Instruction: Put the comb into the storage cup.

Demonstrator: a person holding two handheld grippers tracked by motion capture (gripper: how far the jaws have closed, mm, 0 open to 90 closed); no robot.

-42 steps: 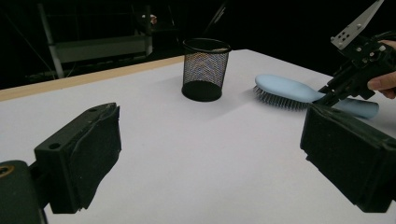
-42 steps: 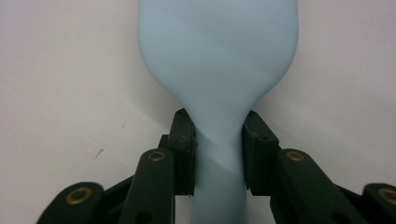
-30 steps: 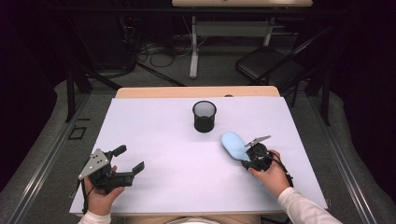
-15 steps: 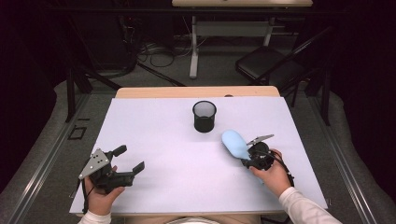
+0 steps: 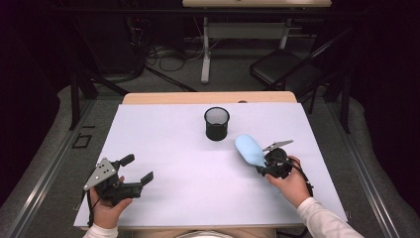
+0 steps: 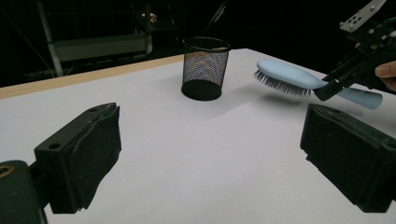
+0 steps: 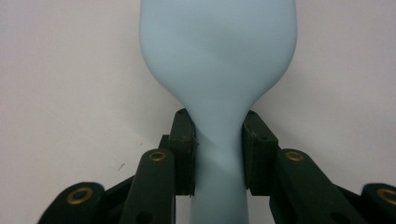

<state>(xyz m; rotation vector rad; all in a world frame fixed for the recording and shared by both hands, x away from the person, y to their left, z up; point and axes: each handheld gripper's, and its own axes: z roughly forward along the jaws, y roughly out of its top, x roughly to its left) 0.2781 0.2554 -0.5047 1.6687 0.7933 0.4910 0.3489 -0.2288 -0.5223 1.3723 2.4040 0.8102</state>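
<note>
Hairbrush clamped in my right jaws, lifted off the counter

Hairbrush first: it is pale blue, and my right gripper has it by the narrow neck where the handle meets the head. In the right gripper view my 2 black jaws press on both sides of that neck, with the broad back of the hairbrush rising ahead of them. From the left gripper view I can see the hairbrush held about level with its bristles facing down, clear of the counter, its shadow lying on the white surface below it. The handle end sticks out behind the right gripper toward my hand.

In the high view the brush head points toward the far left, at the black mesh cup, which stands upright near the middle of the far half of the counter. Brush and cup are near each other but not touching. In the left gripper view the mesh cup sits just left of the bristles.

My left gripper is well apart from all this, low over the near left part of the counter. Its 2 jaws stand wide apart with nothing between them, only white surface showing in the gap.
</note>
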